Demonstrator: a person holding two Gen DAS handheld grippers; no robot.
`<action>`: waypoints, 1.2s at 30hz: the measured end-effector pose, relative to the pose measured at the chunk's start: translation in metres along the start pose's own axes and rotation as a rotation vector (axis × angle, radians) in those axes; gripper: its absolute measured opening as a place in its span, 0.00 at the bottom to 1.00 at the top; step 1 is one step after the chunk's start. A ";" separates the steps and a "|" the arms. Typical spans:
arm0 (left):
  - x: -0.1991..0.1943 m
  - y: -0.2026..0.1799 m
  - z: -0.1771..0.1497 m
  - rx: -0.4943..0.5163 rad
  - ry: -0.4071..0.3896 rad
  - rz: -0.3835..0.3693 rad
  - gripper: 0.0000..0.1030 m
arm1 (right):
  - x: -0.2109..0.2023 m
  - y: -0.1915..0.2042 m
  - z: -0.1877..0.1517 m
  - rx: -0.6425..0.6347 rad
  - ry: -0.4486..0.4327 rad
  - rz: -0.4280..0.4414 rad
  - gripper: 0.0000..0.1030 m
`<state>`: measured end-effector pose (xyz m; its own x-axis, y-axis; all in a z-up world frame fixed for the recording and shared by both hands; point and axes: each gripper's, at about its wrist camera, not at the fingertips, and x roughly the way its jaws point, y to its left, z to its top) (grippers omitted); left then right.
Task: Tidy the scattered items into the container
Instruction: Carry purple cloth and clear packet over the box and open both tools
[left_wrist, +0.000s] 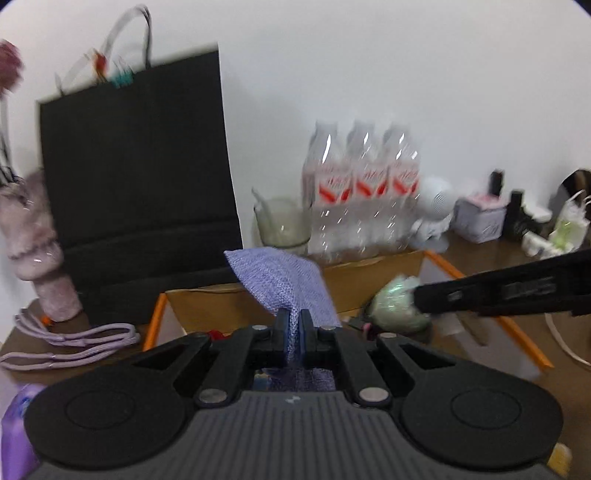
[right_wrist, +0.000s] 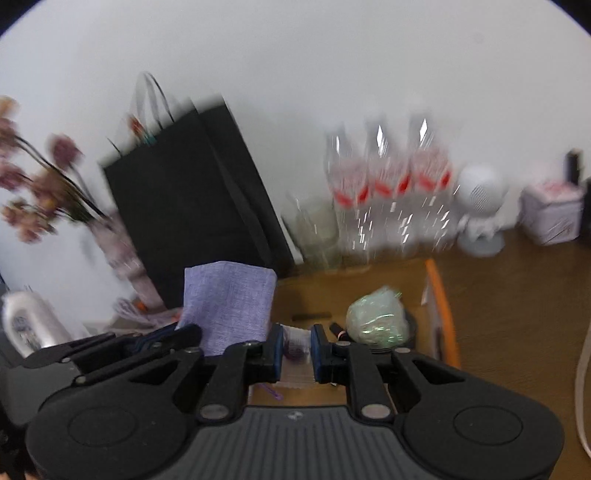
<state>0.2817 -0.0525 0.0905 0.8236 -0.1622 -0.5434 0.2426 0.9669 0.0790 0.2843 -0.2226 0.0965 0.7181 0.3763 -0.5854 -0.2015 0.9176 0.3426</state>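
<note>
My left gripper (left_wrist: 294, 314) is shut on a lavender woven cloth (left_wrist: 280, 280), which sticks up above the cardboard box with orange edges (left_wrist: 207, 306). The right wrist view shows that cloth (right_wrist: 229, 302) and the left gripper (right_wrist: 166, 336) at the left. My right gripper (right_wrist: 297, 332) is shut on a small clear packet (right_wrist: 295, 341) with something dark inside, over the box (right_wrist: 439, 295). A green glittery ball (right_wrist: 376, 321) lies in the box just right of its fingers. In the left wrist view the right gripper (left_wrist: 417, 295) reaches in from the right, beside the ball (left_wrist: 395, 302).
A black paper bag (left_wrist: 136, 184) stands behind the box, with a glass cup (left_wrist: 284, 225) and three water bottles (left_wrist: 362, 192) to its right. A lavender cord (left_wrist: 74, 339) and a pink furry vase (left_wrist: 37, 236) sit left. A white round gadget (left_wrist: 436, 206) and small boxes (left_wrist: 480, 218) stand at the right.
</note>
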 end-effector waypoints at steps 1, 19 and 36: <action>0.016 0.002 0.004 0.002 0.049 -0.008 0.07 | 0.019 0.000 0.006 0.009 0.043 -0.008 0.14; 0.048 0.027 0.011 -0.033 0.253 -0.043 0.66 | 0.105 0.004 0.022 -0.015 0.243 -0.089 0.58; -0.091 0.028 -0.005 -0.091 -0.062 0.281 1.00 | -0.057 0.010 0.005 -0.135 -0.001 -0.171 0.82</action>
<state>0.2109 -0.0101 0.1377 0.8824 0.1048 -0.4586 -0.0436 0.9889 0.1421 0.2447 -0.2356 0.1365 0.7501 0.2139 -0.6258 -0.1645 0.9768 0.1368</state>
